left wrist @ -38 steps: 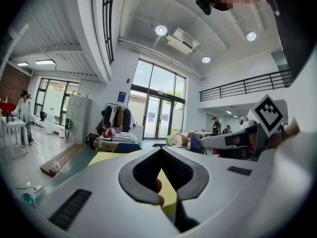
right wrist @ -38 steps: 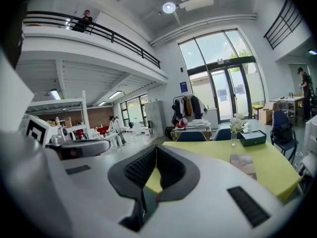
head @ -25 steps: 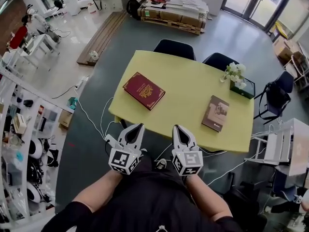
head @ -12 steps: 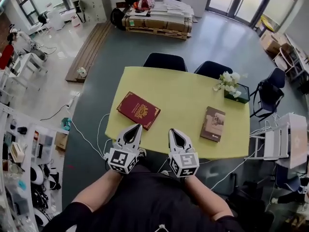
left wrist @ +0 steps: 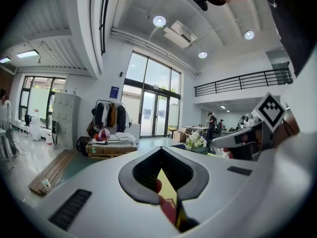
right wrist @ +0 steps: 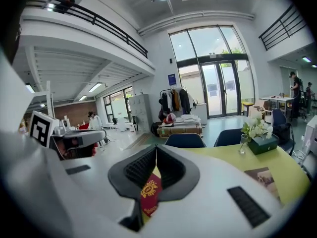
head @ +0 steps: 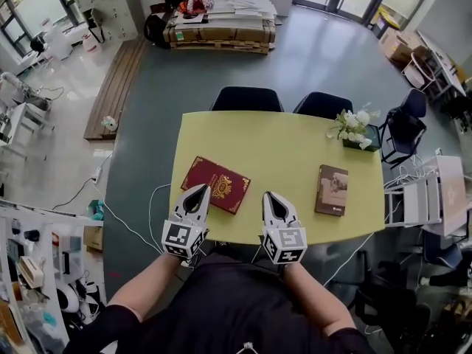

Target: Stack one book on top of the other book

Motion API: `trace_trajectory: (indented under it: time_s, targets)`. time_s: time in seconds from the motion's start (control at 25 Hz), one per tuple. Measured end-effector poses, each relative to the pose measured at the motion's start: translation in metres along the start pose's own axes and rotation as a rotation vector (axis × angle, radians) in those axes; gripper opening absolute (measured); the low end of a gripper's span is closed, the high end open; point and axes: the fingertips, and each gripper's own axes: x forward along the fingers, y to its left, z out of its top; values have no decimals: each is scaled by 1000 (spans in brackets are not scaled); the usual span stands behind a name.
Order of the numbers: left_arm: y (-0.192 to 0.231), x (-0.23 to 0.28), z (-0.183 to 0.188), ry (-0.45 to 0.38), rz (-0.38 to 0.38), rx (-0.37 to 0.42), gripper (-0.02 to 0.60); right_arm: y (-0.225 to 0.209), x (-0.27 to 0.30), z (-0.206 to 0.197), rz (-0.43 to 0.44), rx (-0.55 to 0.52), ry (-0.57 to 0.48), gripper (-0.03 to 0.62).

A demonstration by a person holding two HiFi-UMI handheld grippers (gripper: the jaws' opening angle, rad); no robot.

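A dark red book with a gold emblem lies flat at the near left of the yellow table. A brown book lies flat at the near right. My left gripper is shut and empty, its tip over the red book's near corner. My right gripper is shut and empty too, over the table's near edge between the two books. In the left gripper view the closed jaws leave a slit that shows a strip of the red book. The right gripper view shows the red book through its slit and the brown book off to the right.
Two dark chairs stand at the table's far side. White flowers in a vase beside a dark green box occupy the far right corner. Cables hang off the left near edge. A white side table stands to the right.
Both grippers have moved forward from in front of the table to over its near edge, the left one reaching the red book's corner. Both books lie where they were.
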Motion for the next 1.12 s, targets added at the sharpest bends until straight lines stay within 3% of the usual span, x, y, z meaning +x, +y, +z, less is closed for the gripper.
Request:
trace_trajectory:
  time_s: [0.24, 0.56, 0.76, 0.84, 0.96, 1.12]
  targets:
    - [56, 17, -37, 30, 28, 88, 9, -9, 42, -34, -38, -7, 81, 15]
    - [120, 37, -125, 224, 90, 13, 9, -31, 93, -86, -30, 12, 185, 15]
    - [138, 48, -186, 390, 33, -82, 13, -37, 115, -136, 22, 136, 290, 18]
    - [143, 50, -206, 446, 7, -118, 57, -35, 120, -158, 46, 168, 333, 40]
    - [151, 56, -229, 512, -20, -118, 122, -35, 130, -186, 64, 193, 389, 96]
    - [160, 60, -262, 594, -58, -122, 148, -29, 136, -221, 87, 255, 444, 128]
